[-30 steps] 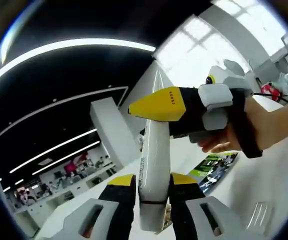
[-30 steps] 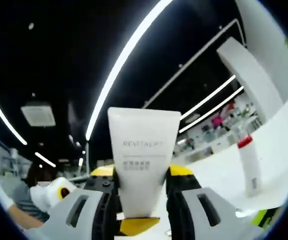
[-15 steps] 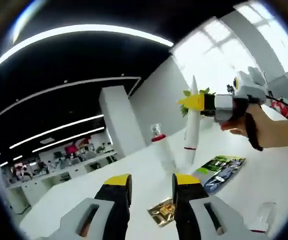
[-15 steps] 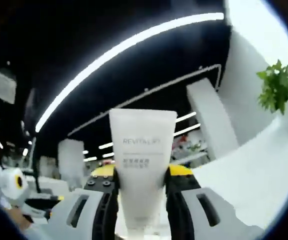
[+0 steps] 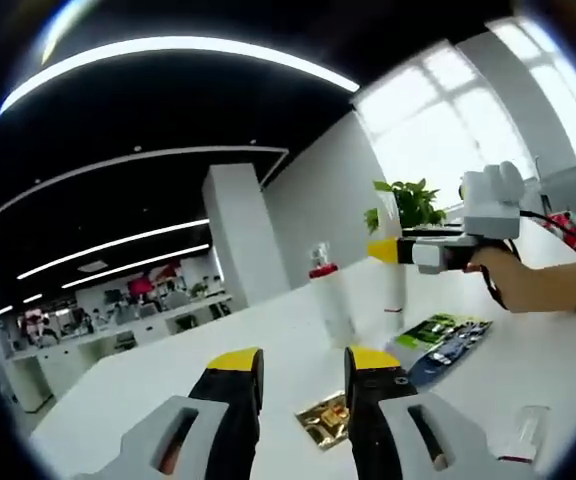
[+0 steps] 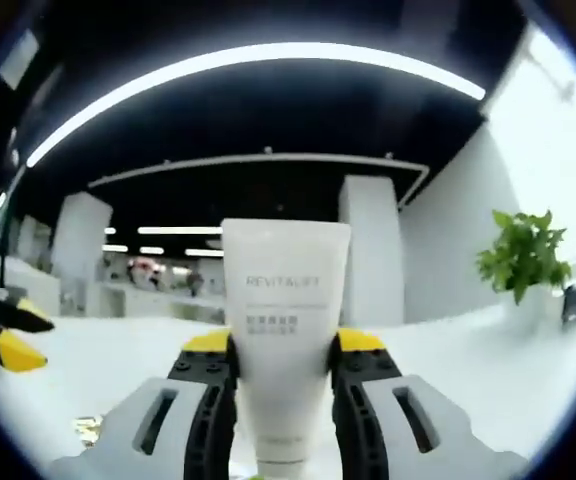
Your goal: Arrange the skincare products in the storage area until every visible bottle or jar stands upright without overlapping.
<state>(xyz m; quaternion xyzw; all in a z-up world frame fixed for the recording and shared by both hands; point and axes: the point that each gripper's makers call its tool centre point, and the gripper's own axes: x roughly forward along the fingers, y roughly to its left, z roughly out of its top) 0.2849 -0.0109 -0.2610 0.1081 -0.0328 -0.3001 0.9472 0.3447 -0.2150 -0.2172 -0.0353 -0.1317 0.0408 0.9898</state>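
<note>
In the right gripper view, a white tube (image 6: pixel 285 280) printed REVITALIFT stands upright between my jaws, and my right gripper (image 6: pixel 283 352) is shut on it. The left gripper view shows the same tube (image 5: pixel 394 285) held upright over the white table (image 5: pixel 168 370) by the right gripper (image 5: pixel 408 250), with a person's hand (image 5: pixel 528 280) behind it. Just left of the tube stands a white bottle (image 5: pixel 330 305) with a red collar. My left gripper (image 5: pixel 304 372) is open with nothing between its jaws, well short of both.
A gold sachet (image 5: pixel 325 420) lies on the table just ahead of the left jaws. A dark and green leaflet (image 5: pixel 440 336) lies to the right, with a small clear item (image 5: pixel 524 440) nearer. A potted plant (image 5: pixel 408 205) stands at the far edge.
My left gripper let go of the white tube and drew back, open. The right gripper kept the tube and carried it off beside the red-collared bottle.
</note>
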